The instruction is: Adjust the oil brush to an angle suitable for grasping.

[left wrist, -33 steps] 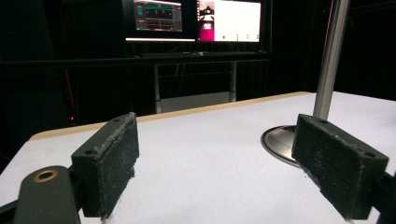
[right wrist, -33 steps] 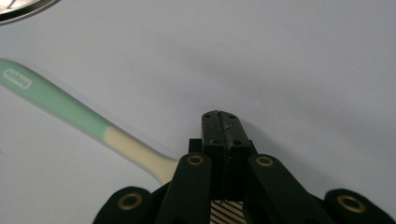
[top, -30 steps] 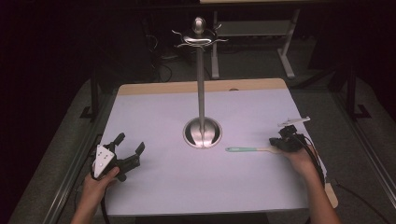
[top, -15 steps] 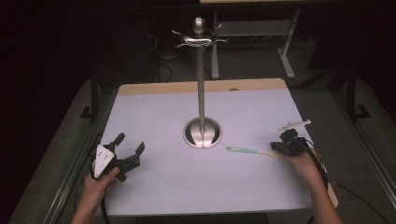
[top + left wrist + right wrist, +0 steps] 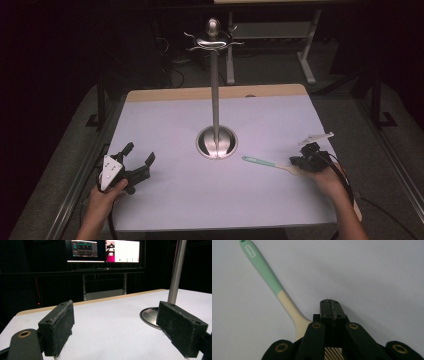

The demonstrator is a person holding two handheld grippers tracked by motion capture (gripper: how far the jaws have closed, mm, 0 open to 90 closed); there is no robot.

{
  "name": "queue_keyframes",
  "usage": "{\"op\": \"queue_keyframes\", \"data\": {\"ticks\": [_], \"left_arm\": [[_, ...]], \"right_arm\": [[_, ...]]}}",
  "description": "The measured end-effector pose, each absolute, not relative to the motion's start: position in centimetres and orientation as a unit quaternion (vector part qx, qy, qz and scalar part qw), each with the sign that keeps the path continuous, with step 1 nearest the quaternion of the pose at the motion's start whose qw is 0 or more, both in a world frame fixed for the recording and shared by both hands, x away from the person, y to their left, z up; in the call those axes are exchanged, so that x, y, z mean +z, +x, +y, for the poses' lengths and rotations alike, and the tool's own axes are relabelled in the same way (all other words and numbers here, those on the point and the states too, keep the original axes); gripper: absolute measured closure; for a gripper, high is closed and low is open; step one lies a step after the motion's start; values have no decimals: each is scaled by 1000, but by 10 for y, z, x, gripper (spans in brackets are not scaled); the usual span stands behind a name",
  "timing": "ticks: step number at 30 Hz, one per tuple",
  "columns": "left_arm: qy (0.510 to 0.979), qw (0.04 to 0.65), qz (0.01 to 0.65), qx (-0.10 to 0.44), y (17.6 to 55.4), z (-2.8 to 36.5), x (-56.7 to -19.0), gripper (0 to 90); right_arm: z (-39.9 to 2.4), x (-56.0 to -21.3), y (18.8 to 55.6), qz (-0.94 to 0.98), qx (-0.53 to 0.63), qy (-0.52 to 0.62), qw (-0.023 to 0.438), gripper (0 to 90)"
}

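- Two grippers: my right gripper [image 5: 306, 161] is clamped on the spatula [image 5: 265, 163] head, handle pointing left toward the stand [image 5: 216, 142].
- My left gripper [image 5: 137, 161] rests wide open, empty, near left of the table [image 5: 165, 115].

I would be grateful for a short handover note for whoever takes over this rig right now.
Right hand-held gripper: jaws shut, low over the table at the broad cream end of the green-and-cream utensil; a ribbed cream part shows under the jaws, but whether it is gripped is unclear.
Left hand-held gripper: open, empty, at the table's near left.
The utensil lies flat, right of the hook stand.
Done: right gripper at the utensil. Left: probably lifting it and hanging it on the stand.
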State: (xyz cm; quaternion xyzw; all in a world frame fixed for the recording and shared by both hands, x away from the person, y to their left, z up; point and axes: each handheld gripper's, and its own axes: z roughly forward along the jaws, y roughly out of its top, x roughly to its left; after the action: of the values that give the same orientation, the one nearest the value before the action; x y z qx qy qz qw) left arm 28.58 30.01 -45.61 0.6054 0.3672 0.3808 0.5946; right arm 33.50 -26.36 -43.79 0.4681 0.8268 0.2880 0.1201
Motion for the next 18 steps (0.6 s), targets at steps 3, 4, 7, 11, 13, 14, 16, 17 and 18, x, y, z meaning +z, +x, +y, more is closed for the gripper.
{"op": "queue_keyframes", "data": {"ticks": [3, 4, 7, 11, 13, 14, 16, 17, 18], "left_arm": [[605, 595, 368, 381, 286, 300, -456, 145], [605, 595, 367, 381, 286, 300, -456, 145], [605, 595, 367, 381, 286, 300, -456, 145], [606, 594, 367, 381, 286, 300, -456, 145], [605, 594, 368, 381, 286, 300, -456, 145], [606, 594, 367, 381, 286, 300, -456, 145], [606, 594, 367, 381, 286, 300, -456, 145], [606, 594, 367, 381, 286, 300, -456, 145], [606, 594, 367, 381, 286, 300, -456, 145]], "right_arm": [[-263, -438, 333, 829, 288, 465, 119, 899], [-263, -438, 332, 829, 287, 465, 118, 900], [-263, -438, 330, 831, 288, 460, 120, 900], [-262, -438, 325, 833, 289, 457, 114, 900], [-261, -438, 324, 833, 291, 457, 115, 900], [-261, -438, 322, 834, 292, 454, 114, 900], [-261, -438, 320, 834, 292, 455, 109, 900], [-261, -438, 320, 836, 294, 450, 111, 900], [-261, -438, 320, 836, 294, 450, 111, 900]]}}
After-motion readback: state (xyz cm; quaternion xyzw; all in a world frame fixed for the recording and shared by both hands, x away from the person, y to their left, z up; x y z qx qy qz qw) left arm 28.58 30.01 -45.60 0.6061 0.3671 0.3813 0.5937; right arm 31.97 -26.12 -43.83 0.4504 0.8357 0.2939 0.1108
